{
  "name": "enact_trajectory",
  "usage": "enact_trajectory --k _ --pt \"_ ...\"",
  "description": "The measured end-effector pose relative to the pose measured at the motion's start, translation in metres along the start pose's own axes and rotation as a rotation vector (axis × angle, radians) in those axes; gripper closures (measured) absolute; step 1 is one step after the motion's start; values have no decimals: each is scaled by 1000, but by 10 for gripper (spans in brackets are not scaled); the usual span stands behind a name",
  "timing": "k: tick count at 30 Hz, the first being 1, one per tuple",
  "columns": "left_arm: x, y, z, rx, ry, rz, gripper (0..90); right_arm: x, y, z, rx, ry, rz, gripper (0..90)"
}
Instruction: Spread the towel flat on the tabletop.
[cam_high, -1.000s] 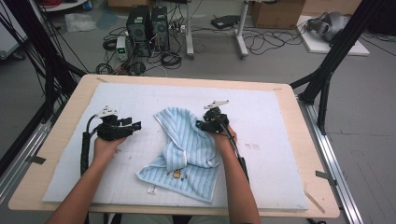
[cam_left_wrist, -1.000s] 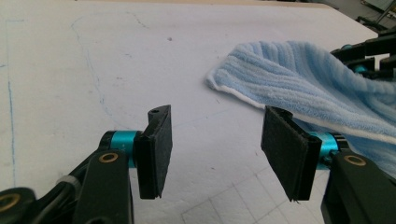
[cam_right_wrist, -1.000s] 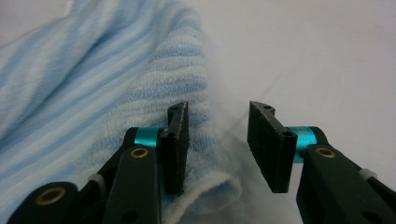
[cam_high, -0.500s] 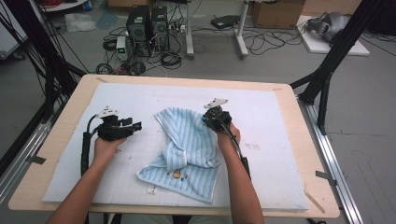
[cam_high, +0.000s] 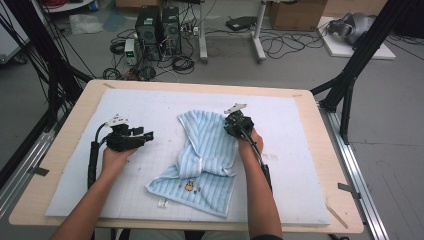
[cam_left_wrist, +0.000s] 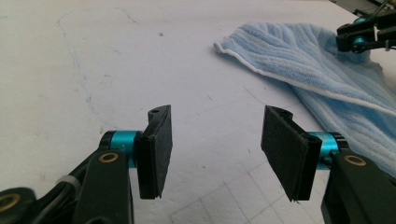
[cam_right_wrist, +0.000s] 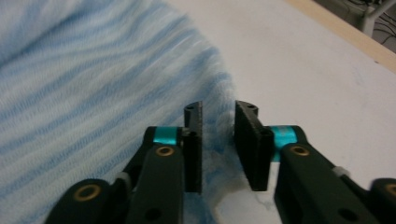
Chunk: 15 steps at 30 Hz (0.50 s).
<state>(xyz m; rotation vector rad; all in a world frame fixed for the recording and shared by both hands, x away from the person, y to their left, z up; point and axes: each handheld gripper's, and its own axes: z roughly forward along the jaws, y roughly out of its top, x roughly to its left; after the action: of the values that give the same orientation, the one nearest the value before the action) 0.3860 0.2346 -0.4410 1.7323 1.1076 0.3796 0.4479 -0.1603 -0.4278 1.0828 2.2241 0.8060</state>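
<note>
small print on towel (cam_high: 190, 187) too tiny to read; towel blurred & edge-cropped in right gripper view.

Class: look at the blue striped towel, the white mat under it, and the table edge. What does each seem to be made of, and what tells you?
Blue striped towel: soft terry cotton, most likely; fuzzy ribbed pile, limp folds, stitched white edge.
White mat: thin matte sheet, perhaps foam or felted fabric; faint printed grid, pen marks and smudges.
Table: pale wood or plywood, smooth matte finish; light tan rim with rounded corners.

Overhead view; two close jaw-level views
</note>
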Motion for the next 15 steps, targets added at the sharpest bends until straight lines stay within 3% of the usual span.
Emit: enact_trajectory --k 7,11,15 --pt "-7 1 3 2 -29 11 429 -26 -22 -39 -102 -12 108 637" --pt "-16 2 7 -8 -72 5 427 -35 -41 -60 -141 -3 132 621" --pt "-24 7 12 -27 -111 -23 424 -35 -54 -76 -163 14 123 604"
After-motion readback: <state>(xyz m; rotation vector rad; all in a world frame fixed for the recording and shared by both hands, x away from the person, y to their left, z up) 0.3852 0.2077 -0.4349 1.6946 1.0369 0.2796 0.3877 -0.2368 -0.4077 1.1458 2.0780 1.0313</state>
